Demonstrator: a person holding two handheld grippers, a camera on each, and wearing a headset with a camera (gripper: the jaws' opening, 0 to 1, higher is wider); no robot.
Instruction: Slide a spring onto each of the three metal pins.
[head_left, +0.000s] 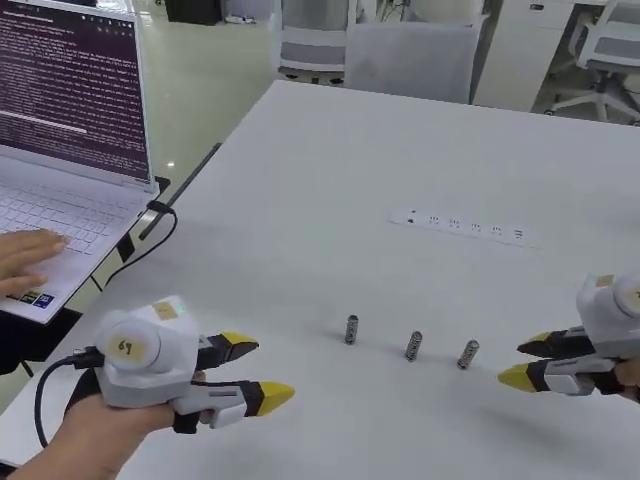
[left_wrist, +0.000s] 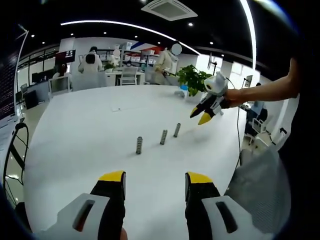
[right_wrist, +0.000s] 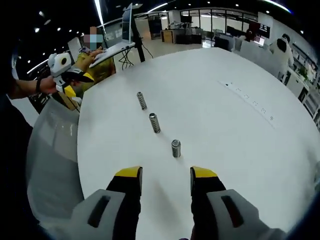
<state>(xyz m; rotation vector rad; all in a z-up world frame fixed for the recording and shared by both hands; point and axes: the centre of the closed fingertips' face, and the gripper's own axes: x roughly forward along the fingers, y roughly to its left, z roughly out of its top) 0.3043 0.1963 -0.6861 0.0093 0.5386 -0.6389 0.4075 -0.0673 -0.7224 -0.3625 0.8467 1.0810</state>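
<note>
I am looking down on a broad white matte table (head_left: 380, 150), bare across most of its top. A flat white power strip (head_left: 465, 226) lies on it towards the far right. An open white laptop (head_left: 60, 100) with lines of text on a dark screen sits off the table's left edge, a hand (head_left: 30, 262) rests on its keyboard, and a thin black cable (head_left: 150, 245) loops down beside it. Grey office chairs (head_left: 410, 55) stand past the far edge. The left gripper view shows an open-plan office behind, with ceiling lights, desks, a green leafy plant (left_wrist: 192, 80) and people standing far back.

Three short grey metal coil springs (head_left: 414, 346) stand in a row on the near part of the table, spaced apart. The left one is upright and the other two lean a little. I cannot tell whether a pin runs inside each coil.

The left gripper (head_left: 272, 370), black with yellow tips on a white body, hovers low at the near left, well apart from the row, its jaws spread with nothing between them. The right gripper (head_left: 510, 362) hangs just right of the last spring, jaws also parted and empty, tips pointing along the row.
</note>
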